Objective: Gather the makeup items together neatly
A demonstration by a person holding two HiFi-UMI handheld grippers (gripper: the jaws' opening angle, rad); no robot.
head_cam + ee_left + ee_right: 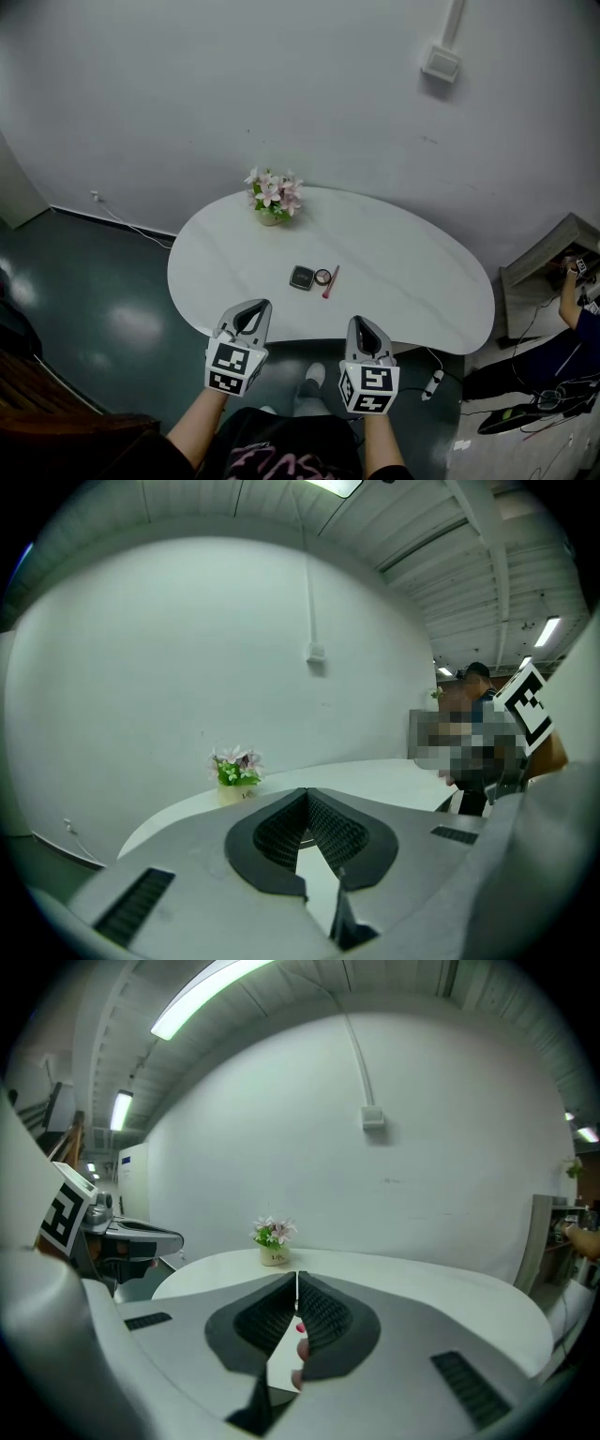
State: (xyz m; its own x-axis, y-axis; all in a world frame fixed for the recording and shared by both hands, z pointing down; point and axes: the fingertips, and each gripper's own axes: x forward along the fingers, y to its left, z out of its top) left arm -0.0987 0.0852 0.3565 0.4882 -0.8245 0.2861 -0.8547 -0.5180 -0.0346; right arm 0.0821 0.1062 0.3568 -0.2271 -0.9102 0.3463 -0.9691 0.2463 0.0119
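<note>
On the white table lie three makeup items close together: a dark square compact, a small round item and a red stick. My left gripper hangs at the table's near edge, left of the items, shut and holding nothing. My right gripper hovers at the same edge, just right of them, also shut and empty. In the right gripper view the red stick peeks through the slit under the closed jaws. The left gripper view shows its jaws closed tip to tip over the tabletop.
A small pot of pink flowers stands at the table's far edge, also visible as the pot and the pot. A person sits low at the right beside a grey unit. A power strip lies on the floor.
</note>
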